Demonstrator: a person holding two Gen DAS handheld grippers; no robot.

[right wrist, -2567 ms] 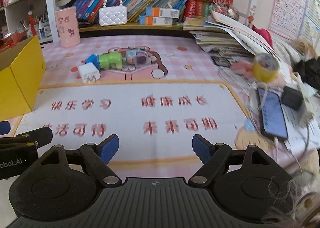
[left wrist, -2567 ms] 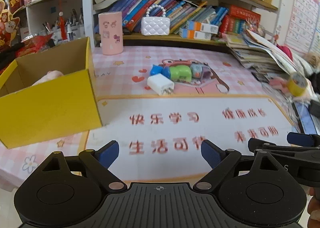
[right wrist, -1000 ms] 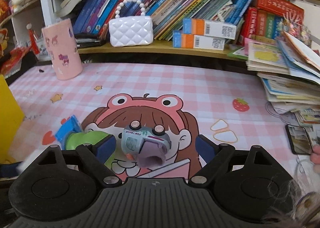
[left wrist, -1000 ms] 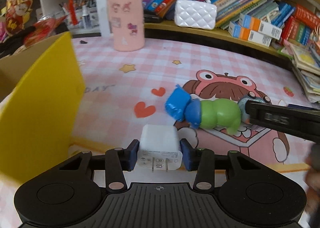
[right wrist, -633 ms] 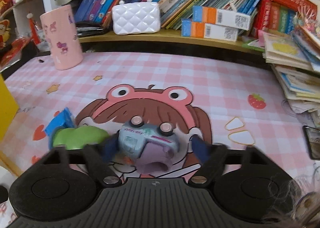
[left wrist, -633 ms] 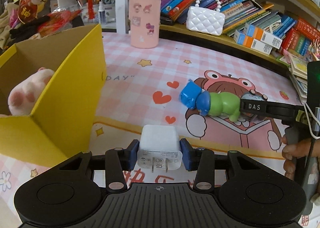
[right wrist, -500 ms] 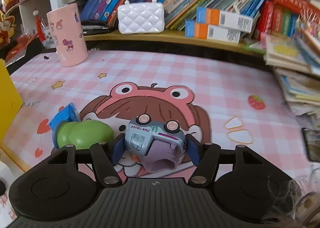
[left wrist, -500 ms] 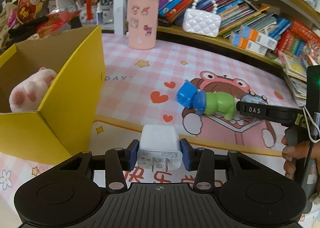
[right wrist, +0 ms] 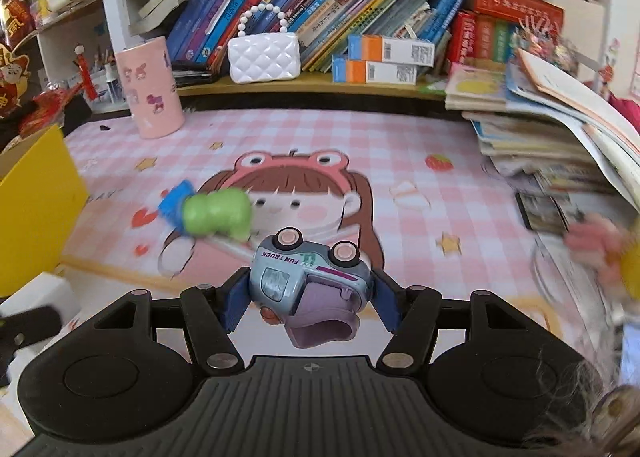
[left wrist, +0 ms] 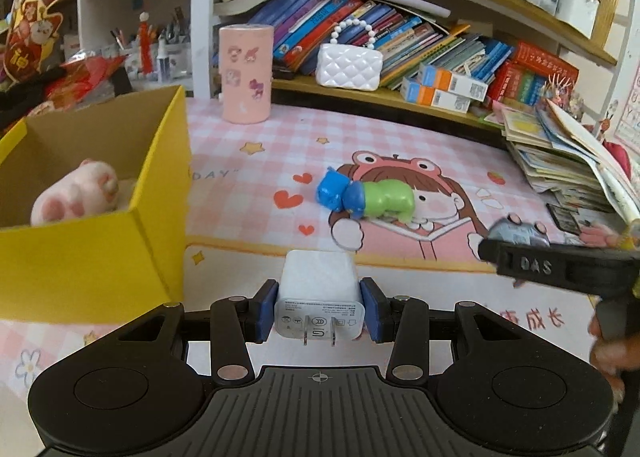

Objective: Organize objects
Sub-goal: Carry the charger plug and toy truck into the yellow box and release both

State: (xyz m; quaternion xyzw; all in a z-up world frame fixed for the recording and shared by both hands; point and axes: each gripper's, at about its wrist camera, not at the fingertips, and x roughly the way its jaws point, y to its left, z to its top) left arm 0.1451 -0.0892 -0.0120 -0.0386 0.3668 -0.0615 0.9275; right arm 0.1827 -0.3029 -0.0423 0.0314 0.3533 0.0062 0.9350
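Plush [left wrist: 76, 193] already boxed [left wrist: 160, 161]. Charger [left wrist: 319, 293] clamped by left gripper [left wrist: 319, 307], truck [right wrist: 308, 277] by right gripper [right wrist: 306, 303]; green toy [left wrist: 384, 199] left on mat.

Pink checked desk mat [left wrist: 400, 137] under yellow box [left wrist: 80, 269]; green-blue toy [left wrist: 372, 199]; pink cup [left wrist: 245, 73].

I work in a child's study room at home: crowded bookshelves [left wrist: 400, 37], a cartoon desk mat [left wrist: 400, 145], a pink pen holder [left wrist: 245, 73].

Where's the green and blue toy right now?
Left wrist view: the green and blue toy lies on the pink mat, right of the yellow box, beyond the white charger.
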